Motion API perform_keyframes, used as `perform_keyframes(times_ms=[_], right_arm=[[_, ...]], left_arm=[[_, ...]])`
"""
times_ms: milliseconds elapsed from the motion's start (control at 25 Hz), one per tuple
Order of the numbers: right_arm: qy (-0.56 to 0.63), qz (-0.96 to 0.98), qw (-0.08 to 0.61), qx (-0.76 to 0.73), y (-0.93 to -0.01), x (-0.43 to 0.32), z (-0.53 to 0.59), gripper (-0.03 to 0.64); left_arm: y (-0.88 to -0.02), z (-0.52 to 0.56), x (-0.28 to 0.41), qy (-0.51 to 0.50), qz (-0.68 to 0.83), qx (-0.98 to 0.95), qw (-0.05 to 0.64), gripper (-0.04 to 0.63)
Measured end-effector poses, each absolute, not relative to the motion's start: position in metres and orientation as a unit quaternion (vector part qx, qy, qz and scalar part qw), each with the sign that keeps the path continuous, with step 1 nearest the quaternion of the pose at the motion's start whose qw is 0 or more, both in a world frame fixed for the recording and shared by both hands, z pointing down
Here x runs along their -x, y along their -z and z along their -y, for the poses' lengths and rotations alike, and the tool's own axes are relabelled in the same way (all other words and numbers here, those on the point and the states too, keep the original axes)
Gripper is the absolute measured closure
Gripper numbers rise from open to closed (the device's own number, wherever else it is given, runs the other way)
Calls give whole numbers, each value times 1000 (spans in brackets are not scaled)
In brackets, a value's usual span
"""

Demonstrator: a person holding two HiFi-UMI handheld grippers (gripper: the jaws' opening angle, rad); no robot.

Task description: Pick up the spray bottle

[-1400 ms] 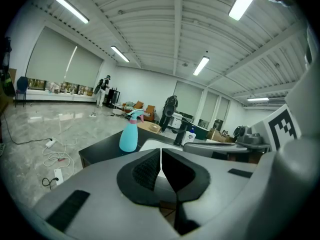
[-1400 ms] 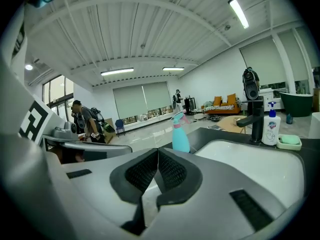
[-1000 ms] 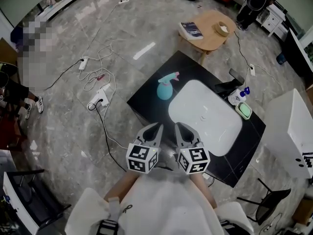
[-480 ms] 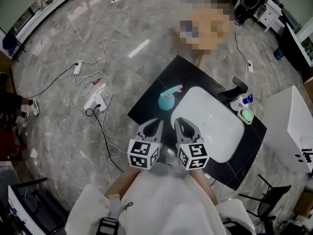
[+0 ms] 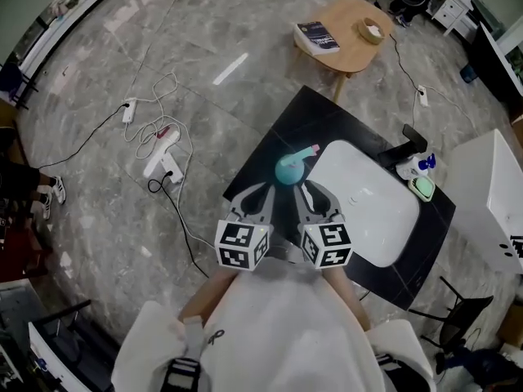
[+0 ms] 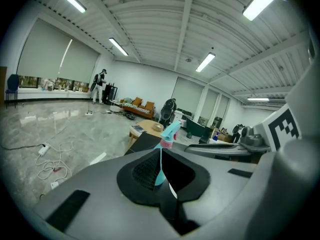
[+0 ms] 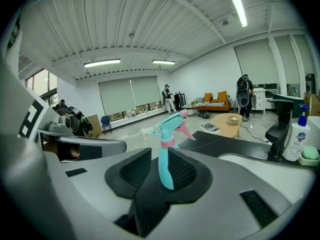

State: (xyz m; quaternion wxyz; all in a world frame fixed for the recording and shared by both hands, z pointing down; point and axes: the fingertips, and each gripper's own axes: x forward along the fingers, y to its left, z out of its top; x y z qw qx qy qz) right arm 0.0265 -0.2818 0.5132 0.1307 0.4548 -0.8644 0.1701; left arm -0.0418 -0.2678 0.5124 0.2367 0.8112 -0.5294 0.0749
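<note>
**Desk:** Marble floor, strip lights overhead, and a black counter [image 5: 327,117] with a white basin [image 5: 368,207] sunk in it, just beyond your right gripper [image 5: 310,193]. Where is the spray bottle?

**Caption:** The teal spray bottle [image 5: 289,168] stands upright on the counter just ahead of your two grippers. It sits between their tips and touches neither.

**Desk:** What is hidden?

**Caption:** Most of its body. Your left gripper [image 5: 260,194] has its jaws all but pressed together. In the left gripper view only the trigger head above them and a teal sliver through the slit show. Your right gripper's jaws have just been opening. They stand slightly spread, framing the bottle's neck and pinching nothing.

**Desk:** Containers?

**Caption:** Whether the spray bottle holds liquid cannot be made out. Past the basin, well off to your right gripper's right, a pump bottle [image 5: 423,163] stands beside a green dish [image 5: 422,188]. The dish's contents are too small to tell.
</note>
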Motion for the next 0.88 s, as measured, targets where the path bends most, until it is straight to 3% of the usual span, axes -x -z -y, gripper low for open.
perform_keyframes(times_ms=[40, 80, 240, 440, 880], right_arm=[[-172, 864, 132, -454, -514, -24, 285, 487], [-173, 864, 133, -454, -516, -21, 288, 468], [-169, 859, 142, -462, -521, -16, 296, 462], [-170, 851, 148, -474, -529, -15, 307, 372], [-150, 841, 163, -493, -545, -4, 336, 285]], left_arm=[[-513, 271, 45, -76, 529, -811, 237, 566], [-515, 275, 48, -78, 528, -812, 237, 566], [-518, 286, 54, -82, 520, -816, 238, 566], [-523, 296, 57, -89, 508, -822, 239, 566], [-532, 319, 72, -104, 497, -827, 241, 566]])
